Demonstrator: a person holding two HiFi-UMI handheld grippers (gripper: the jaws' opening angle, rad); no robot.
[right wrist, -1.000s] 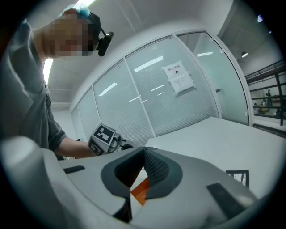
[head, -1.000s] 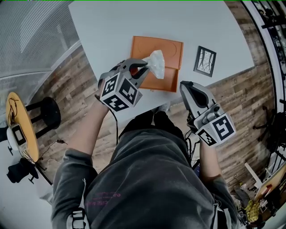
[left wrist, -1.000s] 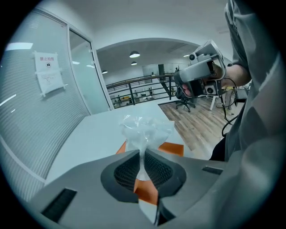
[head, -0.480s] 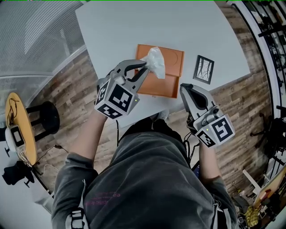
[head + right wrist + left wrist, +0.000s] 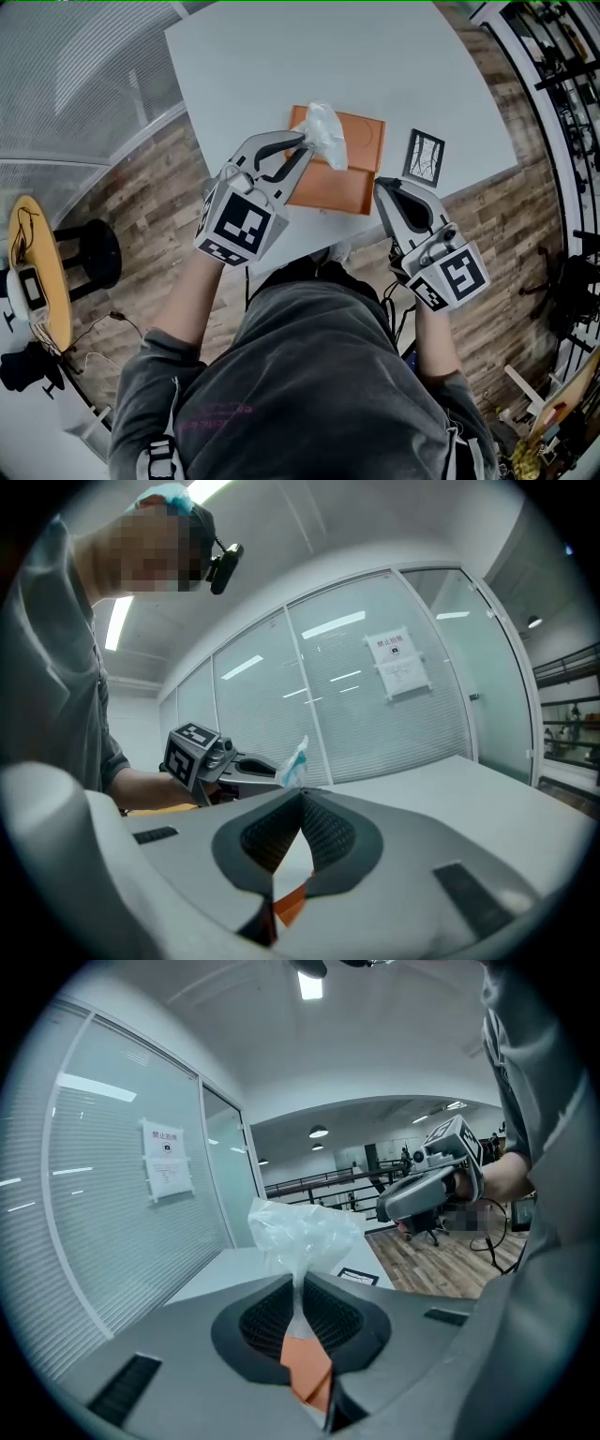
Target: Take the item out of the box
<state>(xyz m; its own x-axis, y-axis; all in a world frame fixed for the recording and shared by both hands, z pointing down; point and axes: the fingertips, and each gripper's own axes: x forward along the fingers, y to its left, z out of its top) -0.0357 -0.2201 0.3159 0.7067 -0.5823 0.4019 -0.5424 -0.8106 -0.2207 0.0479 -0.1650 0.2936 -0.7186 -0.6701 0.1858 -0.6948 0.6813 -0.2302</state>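
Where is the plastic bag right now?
In the head view, near the centre, the plastic bag is pinched in the left hand-held gripper over the left part of the orange box, left of the small picture.

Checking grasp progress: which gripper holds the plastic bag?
The left gripper: its jaws pinch the clear plastic bag over the orange box; the right gripper holds nothing.

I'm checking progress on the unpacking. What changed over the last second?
The left gripper, shut on the bag throughout, seems to have lifted it higher, toward the far left corner of the box. Nothing was taken hold of or let go. The box, the card and the shut, empty right gripper stayed put.
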